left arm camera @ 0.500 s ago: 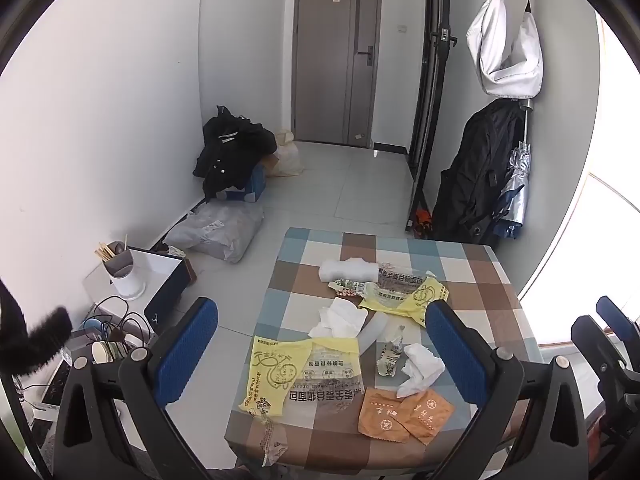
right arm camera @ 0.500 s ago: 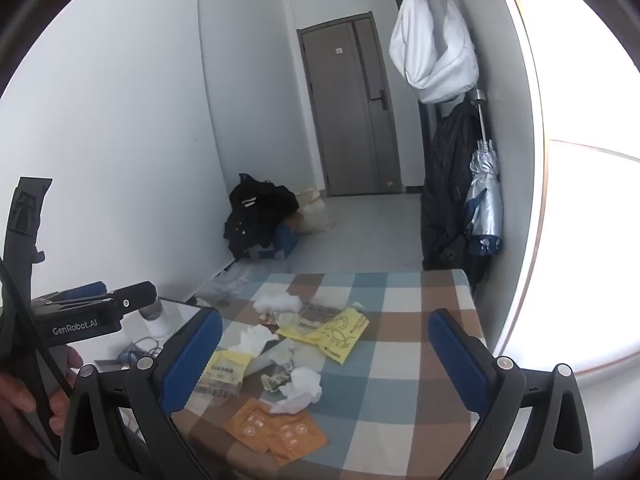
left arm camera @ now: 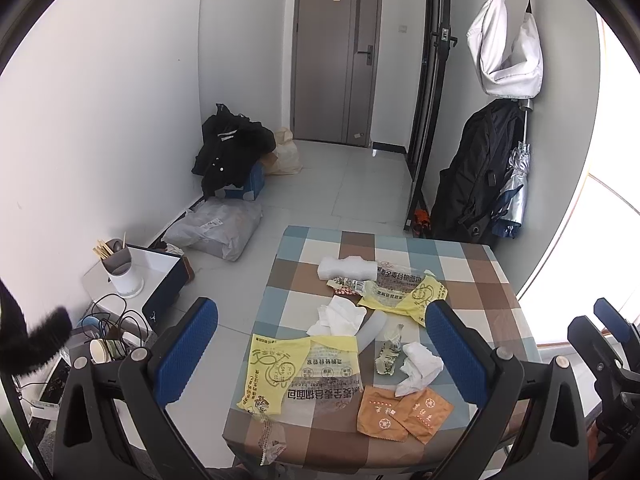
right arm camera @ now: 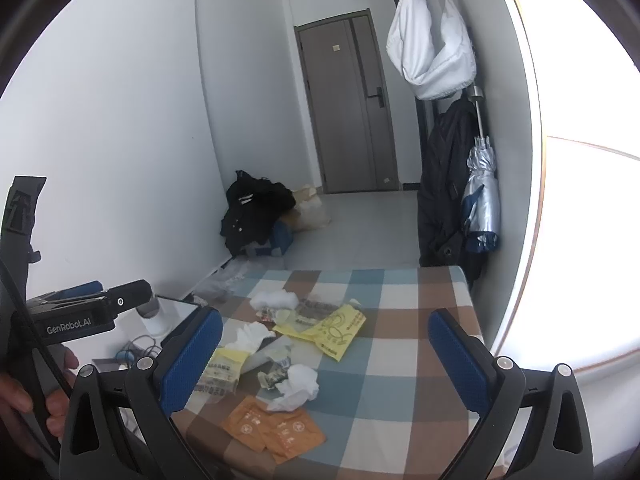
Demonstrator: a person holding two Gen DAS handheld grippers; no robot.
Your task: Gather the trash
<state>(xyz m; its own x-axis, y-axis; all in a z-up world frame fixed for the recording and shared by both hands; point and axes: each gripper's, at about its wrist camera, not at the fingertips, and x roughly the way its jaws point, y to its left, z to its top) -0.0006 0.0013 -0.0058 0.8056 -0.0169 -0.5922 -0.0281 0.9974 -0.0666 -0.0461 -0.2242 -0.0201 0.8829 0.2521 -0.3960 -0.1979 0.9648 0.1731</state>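
Note:
Trash lies scattered on a small table with a checked cloth (left arm camera: pixel 472 276) (right arm camera: pixel 424 320). There are two orange sachets (left arm camera: pixel 400 416) (right arm camera: pixel 276 428), crumpled white tissues (left arm camera: pixel 420 364) (right arm camera: pixel 298 386), a yellow and clear bread bag (left arm camera: pixel 296 368) near the front and another yellow bag (left arm camera: pixel 416 292) (right arm camera: pixel 332 330) further back. A white tissue wad (left arm camera: pixel 348 268) lies at the far side. My left gripper (left arm camera: pixel 320 344) hovers above the table's near edge, open and empty. My right gripper (right arm camera: pixel 324 356) hangs open and empty over the table too.
On the floor to the left are a grey parcel bag (left arm camera: pixel 216 232), a black jacket on a blue box (left arm camera: pixel 232 152) and a low stand with a utensil cup (left arm camera: pixel 120 268). A black backpack (left arm camera: pixel 476 176) and umbrella hang at the right wall. A hand (right arm camera: pixel 24 392) holds the left gripper.

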